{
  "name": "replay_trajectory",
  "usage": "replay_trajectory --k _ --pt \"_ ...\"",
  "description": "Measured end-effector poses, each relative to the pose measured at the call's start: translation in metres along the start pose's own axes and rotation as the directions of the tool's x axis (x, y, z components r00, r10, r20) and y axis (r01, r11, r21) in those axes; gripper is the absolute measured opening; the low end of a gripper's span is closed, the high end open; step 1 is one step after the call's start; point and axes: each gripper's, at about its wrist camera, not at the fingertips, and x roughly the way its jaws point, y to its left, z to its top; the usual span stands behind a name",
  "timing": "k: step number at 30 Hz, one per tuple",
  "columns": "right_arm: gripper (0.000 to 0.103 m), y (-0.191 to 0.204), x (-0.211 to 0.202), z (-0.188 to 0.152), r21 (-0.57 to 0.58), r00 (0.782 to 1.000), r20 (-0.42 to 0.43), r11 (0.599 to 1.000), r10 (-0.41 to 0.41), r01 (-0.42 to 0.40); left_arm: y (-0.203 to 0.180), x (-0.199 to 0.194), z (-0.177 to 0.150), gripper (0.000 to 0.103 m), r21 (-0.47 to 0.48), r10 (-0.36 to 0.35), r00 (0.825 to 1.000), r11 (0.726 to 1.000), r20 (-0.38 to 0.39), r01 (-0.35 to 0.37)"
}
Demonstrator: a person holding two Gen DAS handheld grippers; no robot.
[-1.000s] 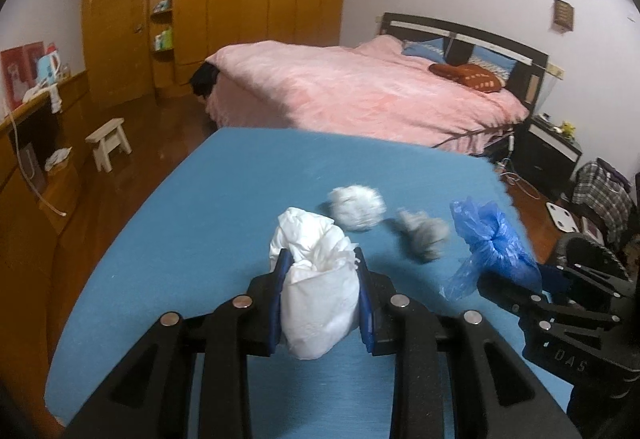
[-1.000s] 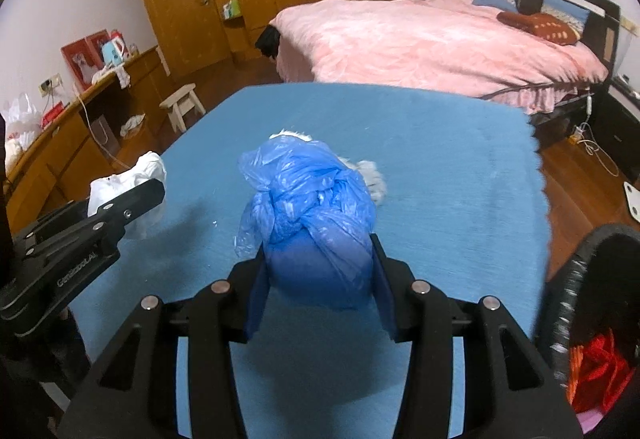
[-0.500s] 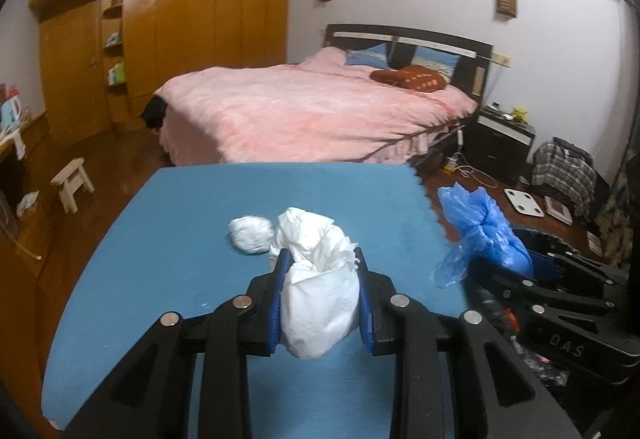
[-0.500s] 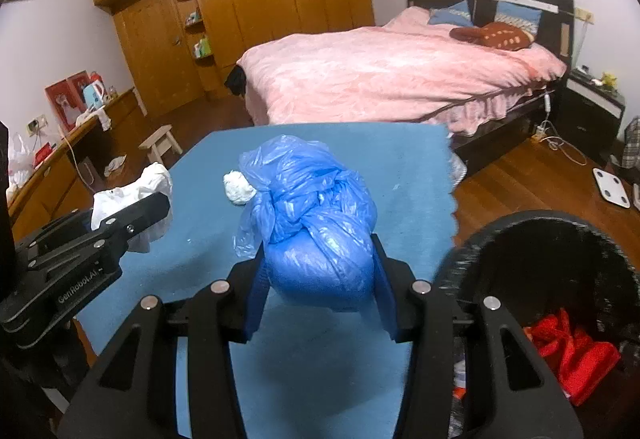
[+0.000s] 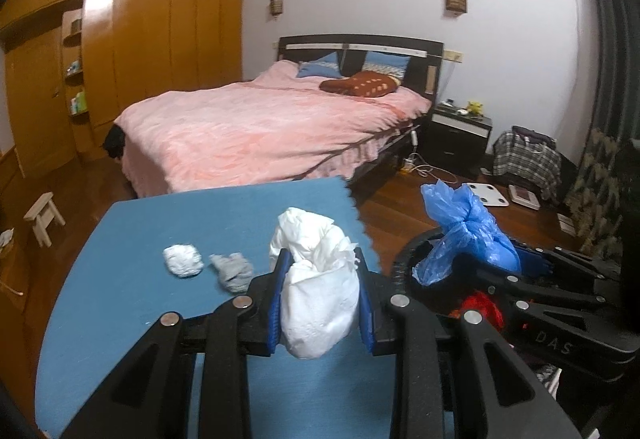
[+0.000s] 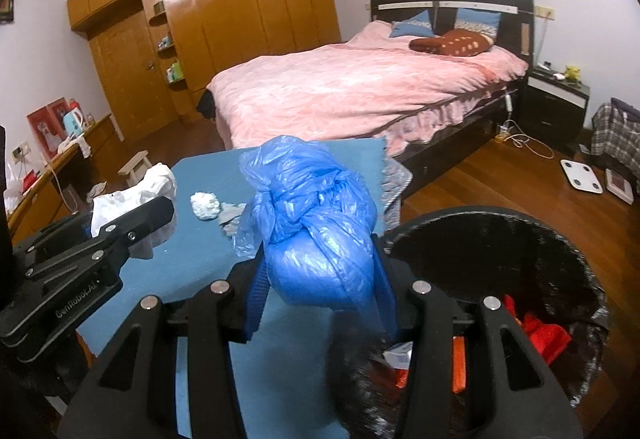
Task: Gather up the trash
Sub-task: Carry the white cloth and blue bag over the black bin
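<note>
My left gripper [image 5: 320,303] is shut on a crumpled white bag [image 5: 316,291] and holds it above the blue table [image 5: 120,319]. My right gripper [image 6: 320,279] is shut on a knotted blue plastic bag [image 6: 316,223], held over the near rim of the black trash bin [image 6: 552,243]. The blue bag also shows in the left wrist view [image 5: 468,235], at the bin's edge [image 5: 404,259]. A white paper wad [image 5: 182,260] and a grey wad [image 5: 234,271] lie on the table. The bin holds red trash [image 6: 540,335].
A pink bed [image 5: 272,127] stands beyond the table, with a dark nightstand [image 5: 456,135] to its right. A wooden wardrobe [image 5: 132,59] fills the far wall. A small stool [image 5: 42,217] and a white scale [image 5: 490,195] stand on the wood floor.
Both grippers have swung to the right with their bags. The trash bin has come into view under the right gripper, and the two wads now lie to the left.
</note>
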Motion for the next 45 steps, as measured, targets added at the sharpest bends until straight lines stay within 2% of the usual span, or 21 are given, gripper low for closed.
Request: replay_trajectory --k 13,24,43,45 --pt "0.046 -0.059 -0.035 -0.012 0.064 0.994 0.028 0.993 -0.106 0.104 -0.058 0.009 0.003 0.03 0.059 -0.095 0.995 0.994 -0.004 0.095" --pt "0.046 -0.117 -0.044 -0.034 0.143 0.975 0.007 0.966 -0.221 0.217 -0.104 0.026 0.001 0.03 0.126 -0.169 0.985 0.977 -0.021 0.171" --pt "0.047 -0.186 -0.029 -0.058 0.176 0.949 -0.05 0.933 -0.311 0.315 -0.164 0.086 -0.011 0.03 0.196 -0.272 0.957 0.937 -0.104 0.288" --pt "0.049 -0.19 -0.025 -0.06 0.174 0.947 -0.059 0.931 -0.316 0.321 -0.168 0.093 -0.013 0.034 0.194 -0.285 0.951 0.933 -0.122 0.304"
